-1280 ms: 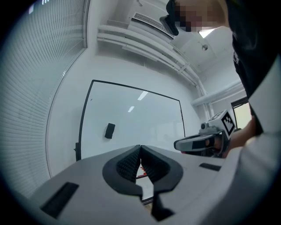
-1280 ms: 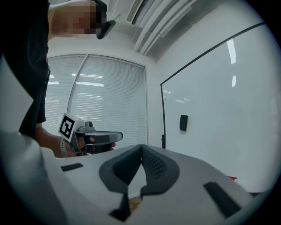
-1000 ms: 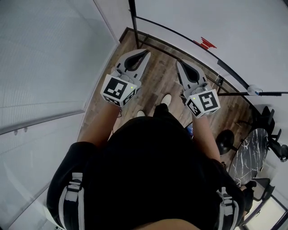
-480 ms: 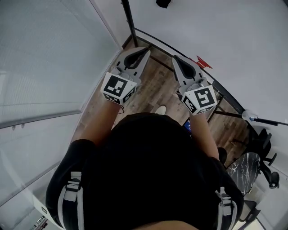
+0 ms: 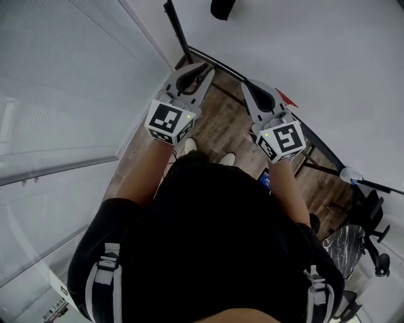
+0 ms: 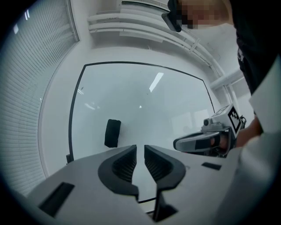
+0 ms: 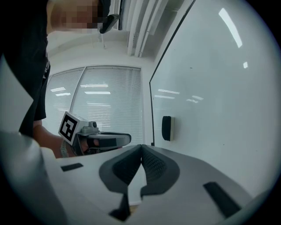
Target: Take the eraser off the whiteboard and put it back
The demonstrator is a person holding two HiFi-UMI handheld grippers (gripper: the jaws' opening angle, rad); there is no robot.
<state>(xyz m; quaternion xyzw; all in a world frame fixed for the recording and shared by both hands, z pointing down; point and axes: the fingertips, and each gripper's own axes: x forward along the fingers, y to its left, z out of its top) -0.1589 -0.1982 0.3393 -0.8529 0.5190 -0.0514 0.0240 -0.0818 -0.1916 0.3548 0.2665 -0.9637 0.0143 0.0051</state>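
Wood-plank floor (image 5: 221, 126) – white blinds (image 7: 105, 101) – black office chair (image 5: 371, 211) at right.

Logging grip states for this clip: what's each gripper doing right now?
Left gripper: open a crack, jaws have just been opening, nothing between them.
Right gripper: shut, empty.

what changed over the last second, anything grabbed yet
Nothing grabbed. The person has stepped closer to the white whiteboard, carrying both tongs forward, and the black rectangular eraser has come into the head view's top edge. The left tongs have just been opening a crack, with nothing between them. Unchanged: the right tongs are shut and empty, and the eraser is still on the board, untouched.
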